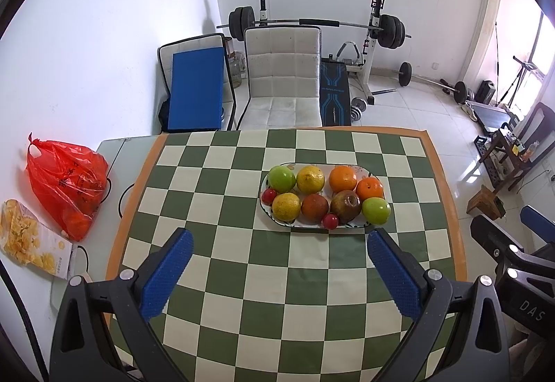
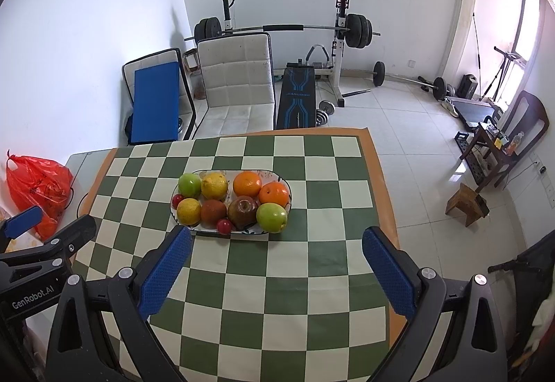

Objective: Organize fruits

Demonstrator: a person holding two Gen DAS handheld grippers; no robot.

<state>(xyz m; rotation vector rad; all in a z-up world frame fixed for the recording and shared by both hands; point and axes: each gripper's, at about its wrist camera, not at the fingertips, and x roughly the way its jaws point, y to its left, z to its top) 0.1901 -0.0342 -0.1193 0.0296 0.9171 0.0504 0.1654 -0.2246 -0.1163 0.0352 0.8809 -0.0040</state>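
**Left wrist view: fruit plate ahead, both grippers wide and empty**

Left wrist view has the left gripper [image 1: 279,245] spread wide over the checked cloth [image 1: 215,215], nothing between its blue pads [image 1: 166,274]. Straight ahead of its fingertips sits the plate [image 1: 360,170], loaded with fruit: a green apple [image 1: 281,178] and a lemon [image 1: 310,179] at the far left, two oranges [image 1: 342,178] at the far right, and along the near edge another lemon, a reddish-brown fruit [image 1: 314,207], a dark pomegranate [image 1: 346,206] and a second green apple. Two small red fruits [image 1: 330,220] lie at the rim. Only bare cloth lies between gripper and plate.

Left of this gripper, off the cloth, stand a red bag [image 1: 66,184] and a snack packet [image 1: 27,240]. To its right, the other tool's black body shows.

From the right wrist, the right gripper [image 2: 276,241] is equally wide and empty; the plate lies ahead and slightly left, its near rim just beyond the left fingertip. A chair [image 2: 236,84] and barbell rack [image 2: 341,35] stand beyond the table.
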